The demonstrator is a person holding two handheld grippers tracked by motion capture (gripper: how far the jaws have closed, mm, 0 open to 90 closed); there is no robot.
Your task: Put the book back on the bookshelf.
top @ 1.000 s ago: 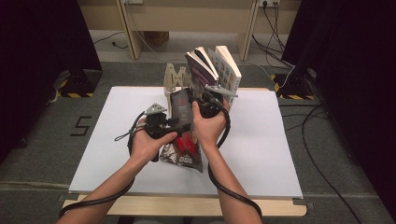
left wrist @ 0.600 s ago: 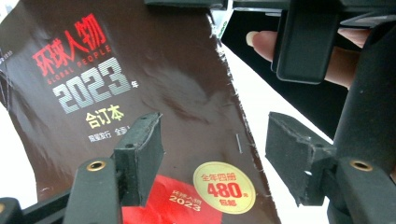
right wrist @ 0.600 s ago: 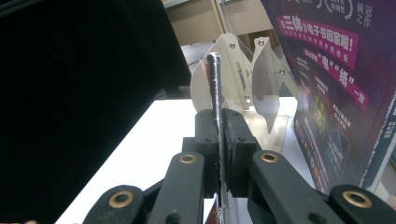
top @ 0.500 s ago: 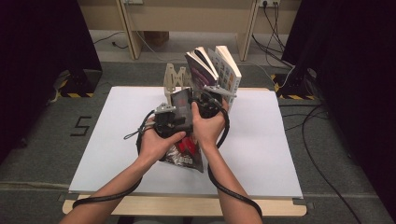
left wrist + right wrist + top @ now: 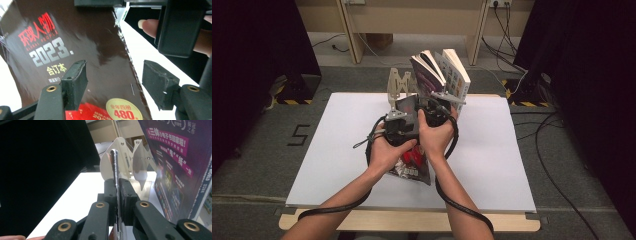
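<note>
Holding: the right gripper [image 5: 117, 195] has its 2 jaws pressed together on the thin edge of a dark magazine [image 5: 82, 47], seen edge-on between the pads in the right gripper view.
Left gripper [image 5: 115, 82]: jaws spread wide — the magazine's glossy brown cover lies beyond and between them, its edge running down through the gap; I cannot tell whether either pad touches it.
Magazine: tilted up off the white table [image 5: 337, 145] at the middle, red lower part toward the person, top toward the rack [image 5: 399, 85].
Hands: left hand [image 5: 387, 150] and right hand [image 5: 437, 135] sit side by side, touching, over the magazine.
Rack: pale slotted stand at the table's far edge — 2 books [image 5: 442, 75] lean in it, just right of the held magazine's top.
</note>
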